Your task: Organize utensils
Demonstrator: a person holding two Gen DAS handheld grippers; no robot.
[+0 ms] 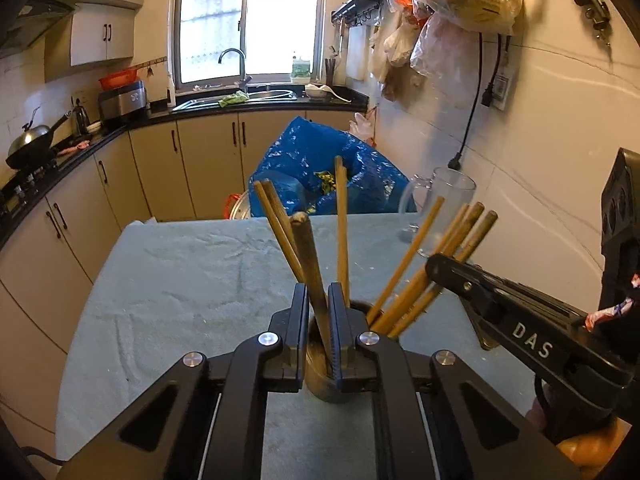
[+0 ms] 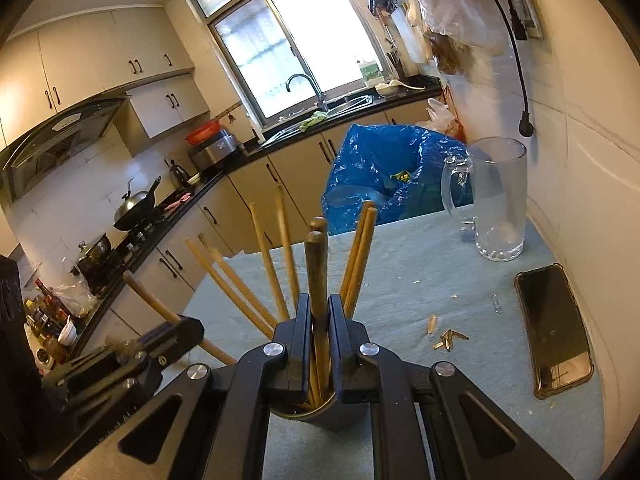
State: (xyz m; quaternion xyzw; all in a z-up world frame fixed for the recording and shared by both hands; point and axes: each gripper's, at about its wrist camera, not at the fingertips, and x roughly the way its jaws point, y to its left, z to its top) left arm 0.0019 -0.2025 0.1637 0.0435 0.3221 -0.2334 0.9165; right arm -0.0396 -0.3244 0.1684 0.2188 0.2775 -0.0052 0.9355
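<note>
Over a table draped in pale grey-green cloth [image 2: 400, 280], the left gripper [image 1: 319, 320] has its jaws nearly closed on a dark brown wooden stick [image 1: 310, 264], and the right gripper [image 2: 320, 328] likewise pinches two dark brown sticks [image 2: 318, 264]. All stand among light bamboo chopsticks [image 1: 404, 276] in a round dark holder cup [image 1: 324, 388]. A clear glass mug [image 2: 498, 200] and a black phone [image 2: 554, 326] sit near the wall.

Left gripper [image 1: 319, 320]: matte black, two flat parallel fingers [image 1: 299, 320], forked linkage arms with triangular cutouts, four round silver screws at pivots. Right gripper [image 2: 319, 332]: identical black build, same silver screws. Seen beside left gripper, right unit's black side bar carries white lettering "DAS"; small red-and-white tag behind lettering.
</note>
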